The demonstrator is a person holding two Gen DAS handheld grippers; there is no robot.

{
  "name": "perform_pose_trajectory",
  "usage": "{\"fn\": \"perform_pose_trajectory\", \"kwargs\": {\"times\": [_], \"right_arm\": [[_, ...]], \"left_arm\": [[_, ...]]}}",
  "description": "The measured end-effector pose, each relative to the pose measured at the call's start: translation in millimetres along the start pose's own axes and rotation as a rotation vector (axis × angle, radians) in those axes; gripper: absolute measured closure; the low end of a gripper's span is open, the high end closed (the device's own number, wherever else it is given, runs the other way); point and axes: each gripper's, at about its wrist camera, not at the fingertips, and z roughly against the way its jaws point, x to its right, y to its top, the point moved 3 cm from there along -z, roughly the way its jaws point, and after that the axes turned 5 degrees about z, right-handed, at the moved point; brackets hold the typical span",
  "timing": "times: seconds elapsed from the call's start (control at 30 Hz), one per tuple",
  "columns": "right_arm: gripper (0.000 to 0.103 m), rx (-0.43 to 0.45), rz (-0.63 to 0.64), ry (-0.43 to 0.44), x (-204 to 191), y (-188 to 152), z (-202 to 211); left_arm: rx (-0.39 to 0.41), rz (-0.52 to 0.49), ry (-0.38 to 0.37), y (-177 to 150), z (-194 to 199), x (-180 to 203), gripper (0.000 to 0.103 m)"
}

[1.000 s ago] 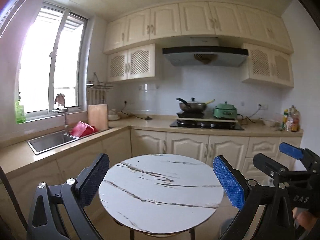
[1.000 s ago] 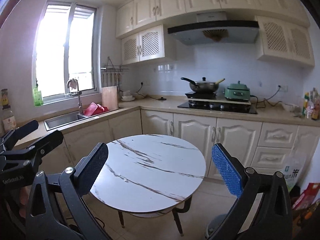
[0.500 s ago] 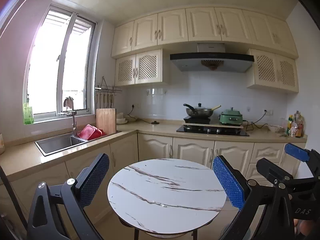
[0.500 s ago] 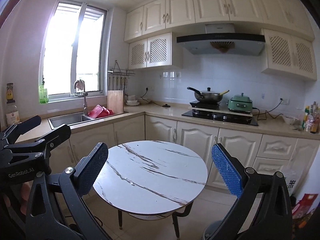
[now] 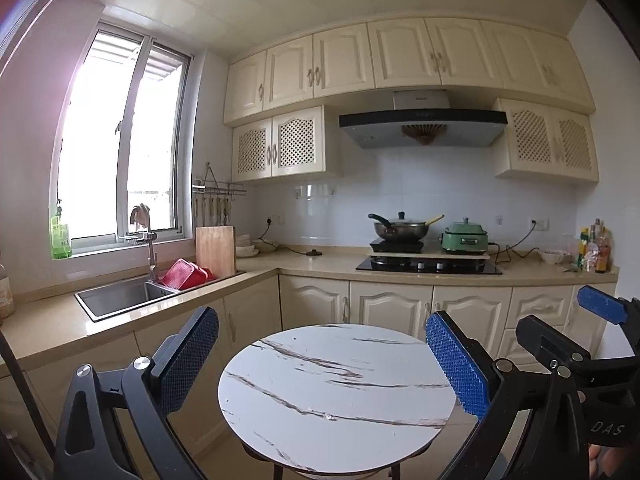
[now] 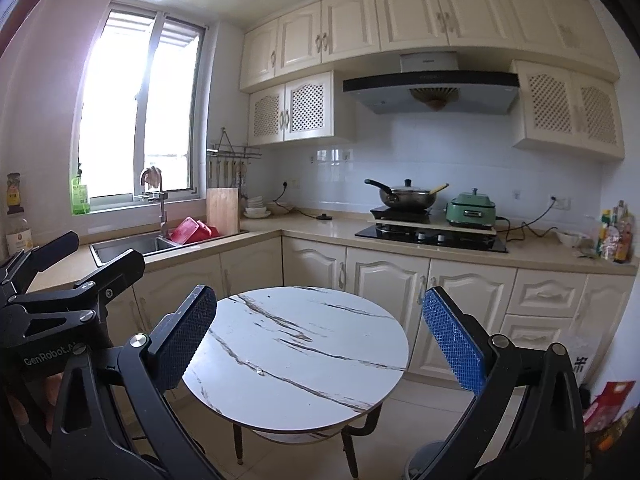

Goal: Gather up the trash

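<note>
Both tools, left and right, gape wide and empty above the round marble worktop. No trash shows on it. Against earlier frames, both views have tilted upward.

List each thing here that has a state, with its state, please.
Left gripper: open, holds nothing.
Right gripper: open, holds nothing.
Wok: lid on, on the stove.
Green pot: lid on.
Upper cabinets: doors shut.
Cutting board: upright.
</note>
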Motion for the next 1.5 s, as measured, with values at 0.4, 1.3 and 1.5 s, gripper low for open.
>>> {"fn": "perform_pose_trajectory", "kwargs": {"times": [0.4, 1.3, 1.5], "right_arm": [[0.0, 0.023, -0.017, -0.049, 7.7, 1.7, 9.9], [0.0, 0.017, -0.031, -0.055, 12.9, 0.1, 11.9], [0.0, 0.016, -0.03, -0.057, 13.7, 0.0, 11.5]], "left_arm": [[0.011, -0.02, 0.011, -4.0, -16.5, -5.1, 0.0], [0.025, -0.037, 0.012, -12.2, -42.3, -13.7, 0.001], [0.023, -0.036, 0.011, -14.5, -43.7, -16.2, 0.001]]}}
